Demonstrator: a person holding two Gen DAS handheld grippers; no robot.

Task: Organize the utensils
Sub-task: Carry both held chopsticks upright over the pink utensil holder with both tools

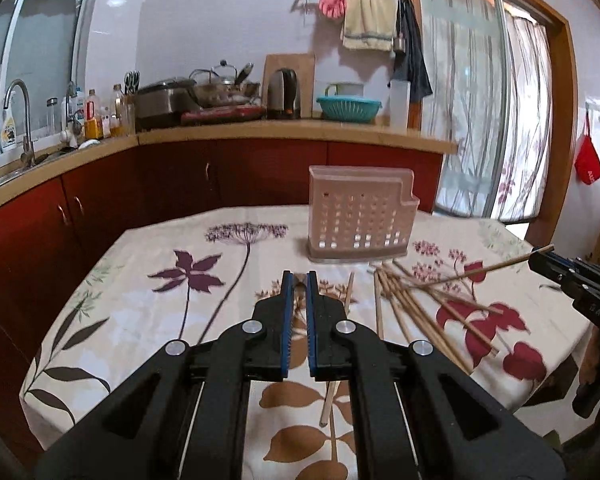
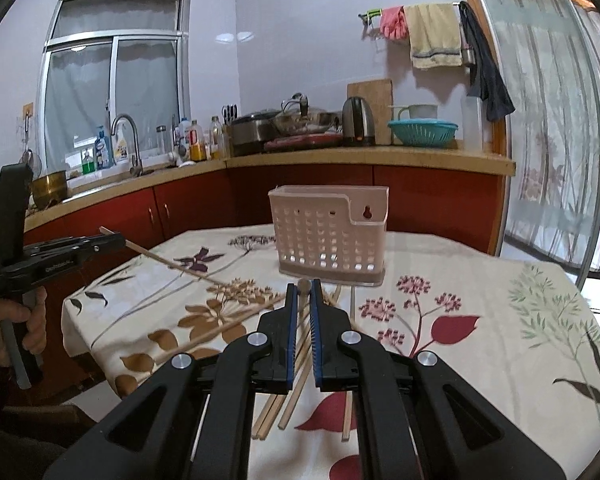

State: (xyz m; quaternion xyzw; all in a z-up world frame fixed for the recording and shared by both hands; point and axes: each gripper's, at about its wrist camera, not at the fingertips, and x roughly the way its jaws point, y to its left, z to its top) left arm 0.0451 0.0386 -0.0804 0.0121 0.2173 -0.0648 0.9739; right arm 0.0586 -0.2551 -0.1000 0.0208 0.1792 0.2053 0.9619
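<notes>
On table: floral tablecloth point(image 1: 140, 320), covering the whole top.

Far centre: pink slotted holder point(image 1: 360, 216), upright, 1 unit.

Near side of the holder: loose chopsticks point(image 1: 420, 304), a scattered heap flat on the cloth, right of the left gripper point(image 1: 299, 280) and under the right gripper point(image 2: 305, 286).

Left gripper: fingers clenched on the left-hand chopstick point(image 2: 172, 264), held crosswise at the fingertips, sloping down toward the heap.

Right gripper: fingers clenched on the right-hand chopstick point(image 1: 480, 268), likewise crosswise and sloping down toward the heap.
</notes>
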